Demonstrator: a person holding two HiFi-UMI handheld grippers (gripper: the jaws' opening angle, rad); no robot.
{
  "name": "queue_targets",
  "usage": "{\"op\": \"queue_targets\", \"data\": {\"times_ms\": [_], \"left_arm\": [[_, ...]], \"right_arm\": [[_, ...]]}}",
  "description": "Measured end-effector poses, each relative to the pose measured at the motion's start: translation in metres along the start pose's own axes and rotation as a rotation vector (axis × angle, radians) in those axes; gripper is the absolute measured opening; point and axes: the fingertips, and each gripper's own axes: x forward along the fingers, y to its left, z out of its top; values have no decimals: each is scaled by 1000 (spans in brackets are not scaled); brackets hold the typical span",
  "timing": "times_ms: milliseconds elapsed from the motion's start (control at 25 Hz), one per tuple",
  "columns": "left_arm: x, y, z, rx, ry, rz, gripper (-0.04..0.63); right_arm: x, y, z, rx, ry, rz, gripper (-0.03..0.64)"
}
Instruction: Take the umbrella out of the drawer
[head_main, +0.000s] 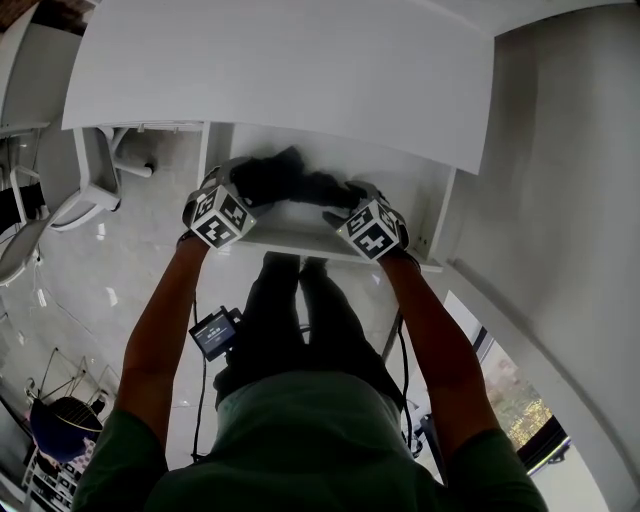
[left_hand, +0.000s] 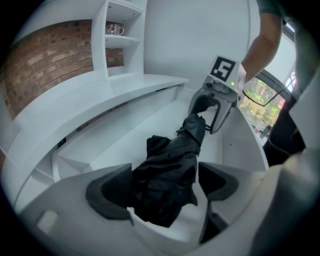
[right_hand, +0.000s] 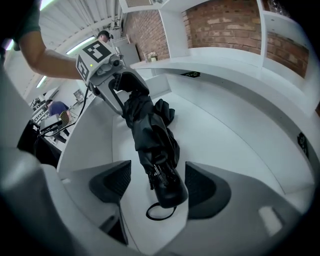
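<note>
Two gripper views tell you more than the head view, where the umbrella (head_main: 300, 183) is only a dark heap inside the white drawer (head_main: 300, 240). Your left gripper (left_hand: 165, 187) stands open over the crumpled black canopy, which may brush one pad. Your right gripper (right_hand: 152, 185) stands open around the glossy handle (right_hand: 170, 190), with gaps on either side. The strap (right_hand: 160, 214) loops on the drawer floor. The umbrella lies folded but loose.
</note>
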Motion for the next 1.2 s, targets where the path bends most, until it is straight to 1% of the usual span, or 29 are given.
{"op": "queue_targets", "data": {"times_ms": [200, 360, 440, 600, 840, 1200], "left_arm": [[9, 3, -4, 31, 24, 18, 437], [14, 7, -5, 44, 30, 35, 439], [17, 8, -4, 48, 26, 39, 438], [20, 8, -4, 56, 16, 44, 431], [14, 8, 0, 43, -4, 47, 379], [6, 5, 3, 34, -31, 31, 313]], "right_arm": [[9, -5, -4, -27, 21, -11, 342], [16, -6, -7, -57, 39, -19, 310], [18, -9, -8, -71, 45, -28, 282], [20, -11, -9, -100, 53, -28, 265], [14, -8, -7, -118, 53, -28, 242], [2, -1, 0, -161, 10, -58, 221]]}}
